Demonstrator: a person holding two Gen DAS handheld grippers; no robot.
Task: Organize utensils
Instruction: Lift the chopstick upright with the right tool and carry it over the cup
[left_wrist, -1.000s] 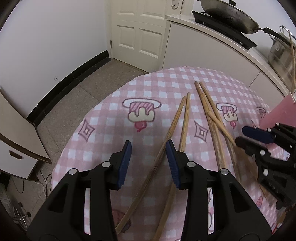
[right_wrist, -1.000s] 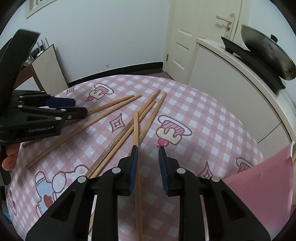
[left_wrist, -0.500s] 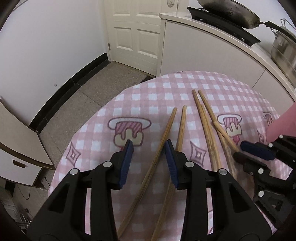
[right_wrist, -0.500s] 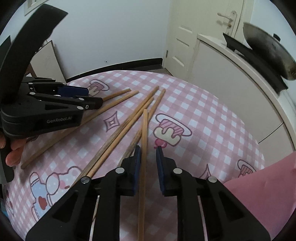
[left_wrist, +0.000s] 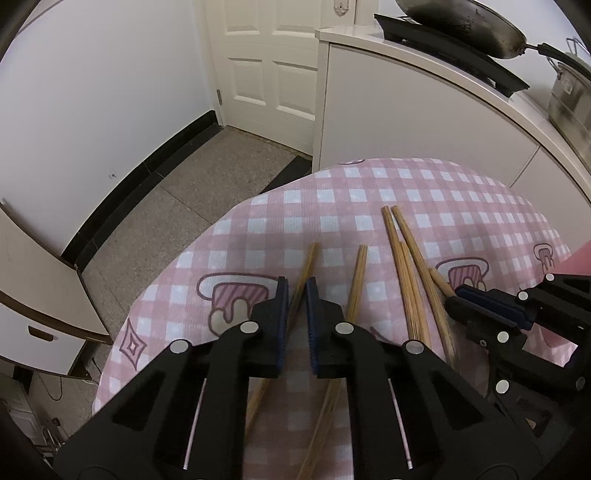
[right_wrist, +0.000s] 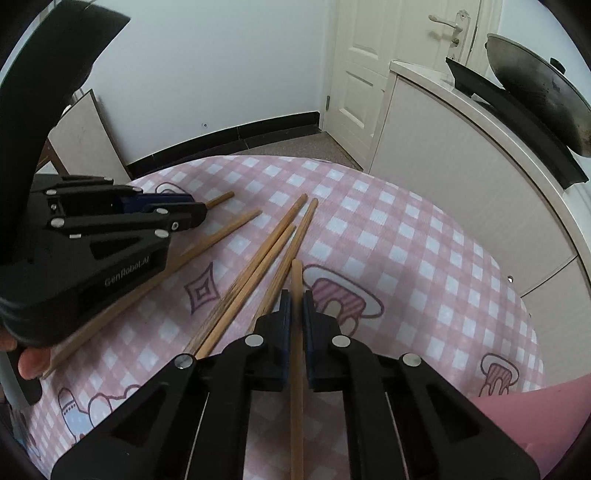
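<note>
Six long wooden chopsticks (right_wrist: 258, 266) lie loosely fanned on the pink checked tabletop (right_wrist: 406, 236): two apart at the left, three bunched centrally, one (right_wrist: 296, 354) slightly right.

A round table (left_wrist: 424, 192) in a pink checked cloth (right_wrist: 406, 236) fills the lower frame. Wooden chopsticks (right_wrist: 258, 251) lie scattered at its centre; a pink sheet (right_wrist: 535, 413) sits lower right.

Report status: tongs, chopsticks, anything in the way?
Left tongs shut on a chopstick. Right tongs shut on another chopstick. Four loose chopsticks lie between the tongs on the tablecloth. Nothing blocking.
</note>
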